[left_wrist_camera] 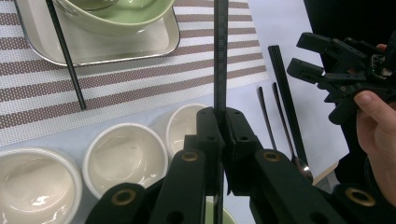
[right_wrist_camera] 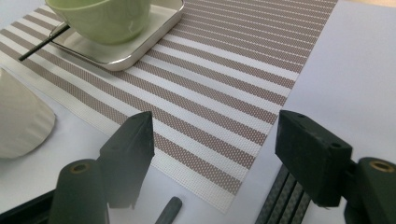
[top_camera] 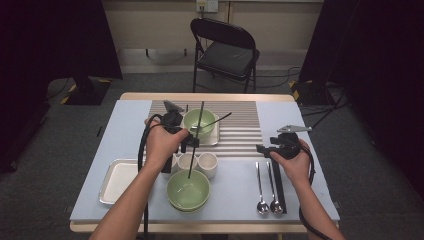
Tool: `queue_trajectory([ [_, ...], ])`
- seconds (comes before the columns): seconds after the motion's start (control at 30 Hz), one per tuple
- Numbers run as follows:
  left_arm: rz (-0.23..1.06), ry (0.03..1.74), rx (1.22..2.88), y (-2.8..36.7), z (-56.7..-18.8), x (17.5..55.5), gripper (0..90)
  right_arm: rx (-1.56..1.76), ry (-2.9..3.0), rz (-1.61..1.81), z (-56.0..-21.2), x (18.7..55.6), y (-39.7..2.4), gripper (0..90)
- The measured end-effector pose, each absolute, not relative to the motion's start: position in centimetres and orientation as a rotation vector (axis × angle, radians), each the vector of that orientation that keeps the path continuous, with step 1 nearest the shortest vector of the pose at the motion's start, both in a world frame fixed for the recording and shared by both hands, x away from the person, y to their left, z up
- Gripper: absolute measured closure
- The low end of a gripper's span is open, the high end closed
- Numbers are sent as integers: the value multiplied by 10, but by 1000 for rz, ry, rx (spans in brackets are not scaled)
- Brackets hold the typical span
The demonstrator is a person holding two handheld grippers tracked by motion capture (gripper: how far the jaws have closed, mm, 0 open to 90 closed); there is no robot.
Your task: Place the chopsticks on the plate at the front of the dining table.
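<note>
My left tongs (top_camera: 192, 145) clamp one black chopstick (top_camera: 196, 140) upright over the green bowl (top_camera: 188, 190), right tongs (top_camera: 261, 149) gaping empty, so next I lower it beside the chopsticks (top_camera: 278, 185) below them.

The striped mat (top_camera: 235, 127) lies at the back middle of the counter (top_camera: 300, 200). On the mat's left part sits a tray (top_camera: 216, 134) holding a bowl (top_camera: 199, 121). Just before the mat stand three cups (top_camera: 207, 164); before those, another bowl (top_camera: 188, 191). Left of it an empty tray (top_camera: 116, 181); right, two spoons (top_camera: 266, 186).
</note>
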State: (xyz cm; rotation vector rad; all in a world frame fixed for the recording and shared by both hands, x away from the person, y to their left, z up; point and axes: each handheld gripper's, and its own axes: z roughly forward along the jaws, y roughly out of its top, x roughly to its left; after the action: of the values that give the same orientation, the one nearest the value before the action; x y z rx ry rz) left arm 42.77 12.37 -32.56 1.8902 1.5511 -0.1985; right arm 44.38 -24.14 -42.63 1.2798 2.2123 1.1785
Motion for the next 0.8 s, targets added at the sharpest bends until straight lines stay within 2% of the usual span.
queue_trajectory([
  [0.8, -202, 1571, 1891, 129, -327, 428, 863, 1283, 2232, 1138, -445, 440, -248, 269],
])
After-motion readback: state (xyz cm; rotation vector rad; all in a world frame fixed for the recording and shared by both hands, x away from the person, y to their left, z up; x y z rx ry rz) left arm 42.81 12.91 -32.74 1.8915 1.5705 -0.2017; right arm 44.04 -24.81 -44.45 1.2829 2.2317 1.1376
